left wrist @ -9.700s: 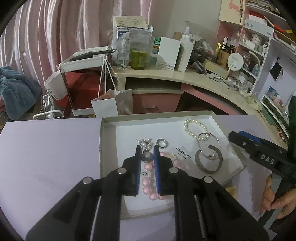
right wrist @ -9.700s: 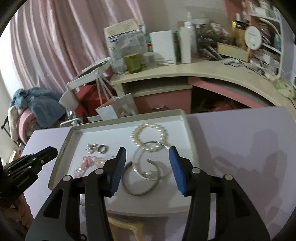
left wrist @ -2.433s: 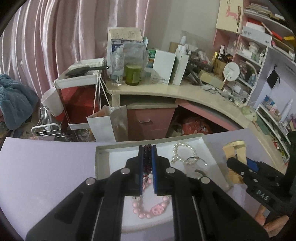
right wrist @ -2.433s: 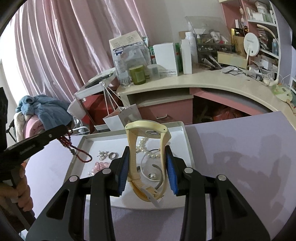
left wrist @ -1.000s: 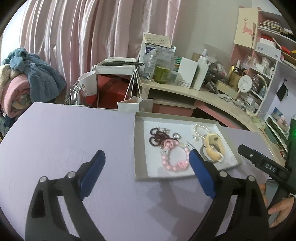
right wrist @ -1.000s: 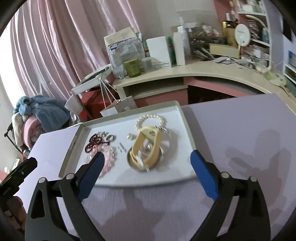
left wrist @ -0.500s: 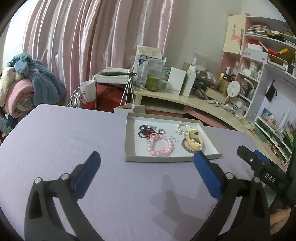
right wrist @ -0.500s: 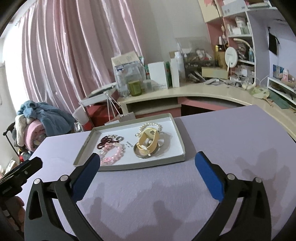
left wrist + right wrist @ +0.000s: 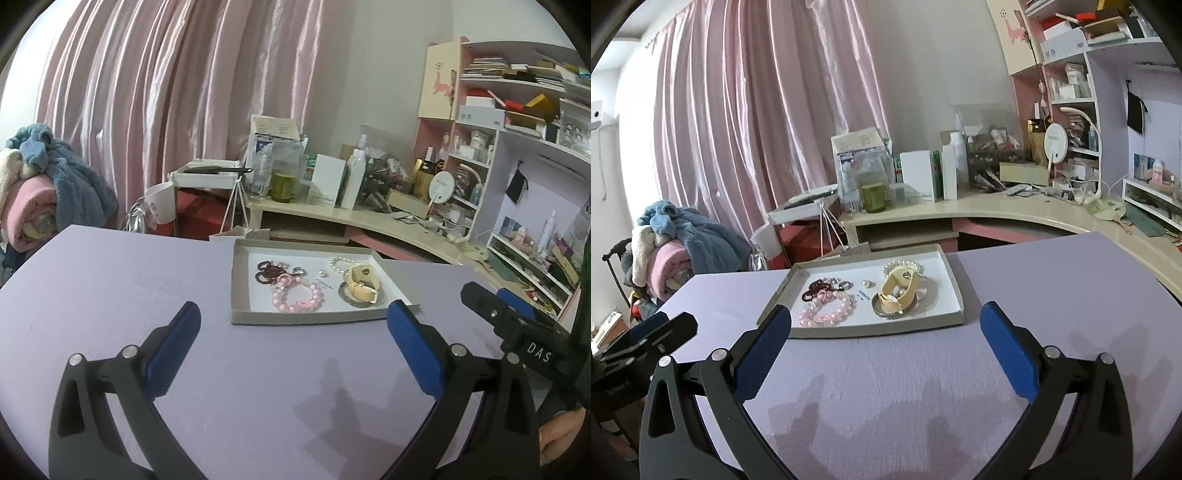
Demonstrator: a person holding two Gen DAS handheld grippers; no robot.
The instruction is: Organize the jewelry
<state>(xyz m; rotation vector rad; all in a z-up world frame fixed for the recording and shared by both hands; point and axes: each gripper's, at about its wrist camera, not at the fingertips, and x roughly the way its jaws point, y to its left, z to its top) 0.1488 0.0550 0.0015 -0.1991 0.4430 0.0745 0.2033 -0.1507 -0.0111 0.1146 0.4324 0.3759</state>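
Observation:
A shallow grey tray (image 9: pixel 236 280) (image 9: pixel 955 291) with a white floor lies on the lilac table. In it are a pink bead bracelet (image 9: pixel 297 297) (image 9: pixel 827 310), a dark red bead string (image 9: pixel 267 271) (image 9: pixel 814 288), a pearl bracelet (image 9: pixel 341 262) (image 9: pixel 901 265), and a cream watch (image 9: pixel 364 282) (image 9: pixel 899 290) lying on a silver bangle (image 9: pixel 886 313). My left gripper (image 9: pixel 293 325) stands wide open, well short of the tray, with nothing between its fingers. My right gripper (image 9: pixel 886 325) is also wide open and empty, just short of the tray's near rim.
Behind the table runs a curved desk (image 9: pixel 1015 210) crowded with boxes and bottles, with shelves (image 9: pixel 517 122) at the right. A white paper bag (image 9: pixel 236 232) stands past the table's far edge. Piled blankets (image 9: pixel 672 251) lie at the left. A hand (image 9: pixel 561 439) shows low right.
Both grippers have drawn back from the tray, which now looks smaller and farther off. Both are wide open and empty; a few seconds ago they held the red beads and the watch.

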